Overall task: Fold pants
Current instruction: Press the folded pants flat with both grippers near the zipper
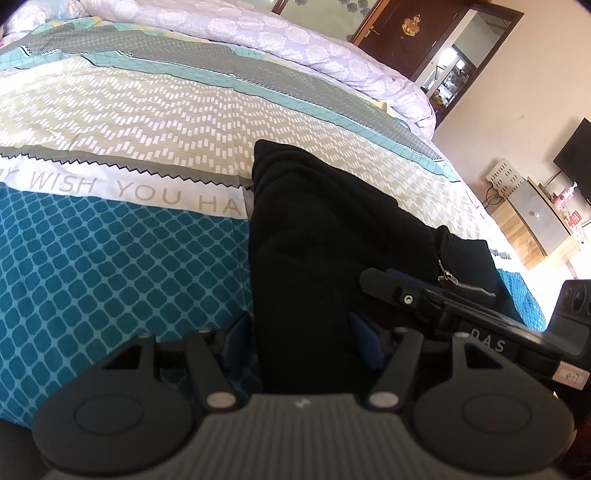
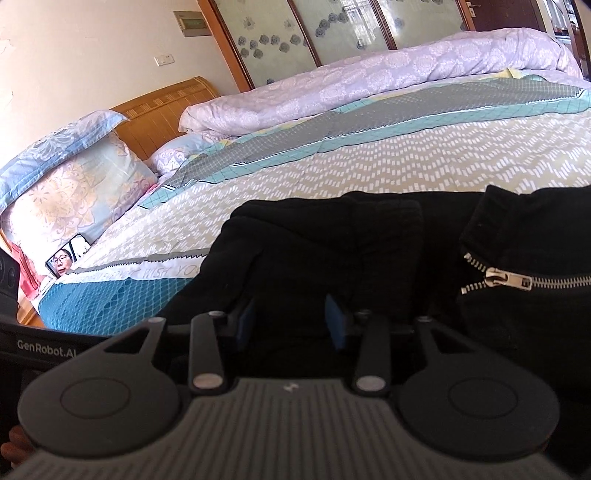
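Observation:
Black pants (image 1: 314,229) lie on the patterned bed cover (image 1: 110,240), bunched into a thick strip. My left gripper (image 1: 301,336) has its blue pads on either side of a fold of the black cloth, which fills the gap between them. The right gripper shows at the right of the left wrist view (image 1: 391,291), lying on the pants near a metal zipper (image 1: 448,277). In the right wrist view the pants (image 2: 332,251) fill the middle, with the zipper (image 2: 509,282) on a raised fold at right. My right gripper (image 2: 291,321) has black cloth between its blue pads.
A lilac quilt (image 2: 369,85) is rolled along the far side of the bed. Pillows (image 2: 66,184) and a phone (image 2: 68,256) lie at the wooden headboard. A bedside cabinet (image 1: 535,221) and a dark door (image 1: 406,33) stand beyond the bed.

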The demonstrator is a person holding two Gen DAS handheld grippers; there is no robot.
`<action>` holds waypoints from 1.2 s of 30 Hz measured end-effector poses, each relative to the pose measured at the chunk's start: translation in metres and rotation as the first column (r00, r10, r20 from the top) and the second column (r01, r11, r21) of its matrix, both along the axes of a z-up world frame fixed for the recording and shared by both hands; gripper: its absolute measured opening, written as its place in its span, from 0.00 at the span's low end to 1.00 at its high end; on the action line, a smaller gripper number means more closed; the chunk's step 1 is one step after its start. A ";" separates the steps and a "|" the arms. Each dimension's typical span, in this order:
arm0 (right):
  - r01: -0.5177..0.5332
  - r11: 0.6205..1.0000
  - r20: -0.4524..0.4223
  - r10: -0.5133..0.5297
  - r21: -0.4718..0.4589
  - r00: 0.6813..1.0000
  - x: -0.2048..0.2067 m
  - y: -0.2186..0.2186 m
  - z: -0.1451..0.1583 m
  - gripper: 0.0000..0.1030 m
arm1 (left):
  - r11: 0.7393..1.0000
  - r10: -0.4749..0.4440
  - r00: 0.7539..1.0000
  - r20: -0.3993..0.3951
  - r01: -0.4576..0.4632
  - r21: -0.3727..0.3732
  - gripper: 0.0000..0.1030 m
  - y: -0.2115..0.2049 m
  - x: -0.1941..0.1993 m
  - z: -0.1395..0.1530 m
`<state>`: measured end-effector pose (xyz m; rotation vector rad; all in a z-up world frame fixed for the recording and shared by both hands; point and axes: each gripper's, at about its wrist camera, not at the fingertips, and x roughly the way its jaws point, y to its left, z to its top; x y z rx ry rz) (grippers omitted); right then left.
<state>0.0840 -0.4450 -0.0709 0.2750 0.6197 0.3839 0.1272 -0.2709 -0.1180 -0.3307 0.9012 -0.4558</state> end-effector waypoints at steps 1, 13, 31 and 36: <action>-0.002 1.000 0.001 0.002 0.003 1.000 0.000 0.000 0.000 0.47 | 1.000 -0.001 1.000 0.000 0.001 0.000 0.59 0.000 0.000 0.000; -0.062 0.998 0.009 0.063 -0.032 0.998 0.006 0.012 0.002 0.63 | 1.000 -0.005 1.000 -0.004 0.005 -0.031 0.62 0.006 0.000 -0.003; -0.043 0.997 0.013 0.042 0.066 0.999 0.006 0.003 -0.003 0.63 | 0.999 -0.004 1.000 0.002 0.004 -0.041 0.69 0.001 -0.003 -0.003; -0.044 0.997 0.016 0.043 0.066 0.999 0.006 0.003 -0.004 0.63 | 0.999 -0.004 1.000 0.005 0.005 -0.043 0.69 0.002 -0.003 -0.004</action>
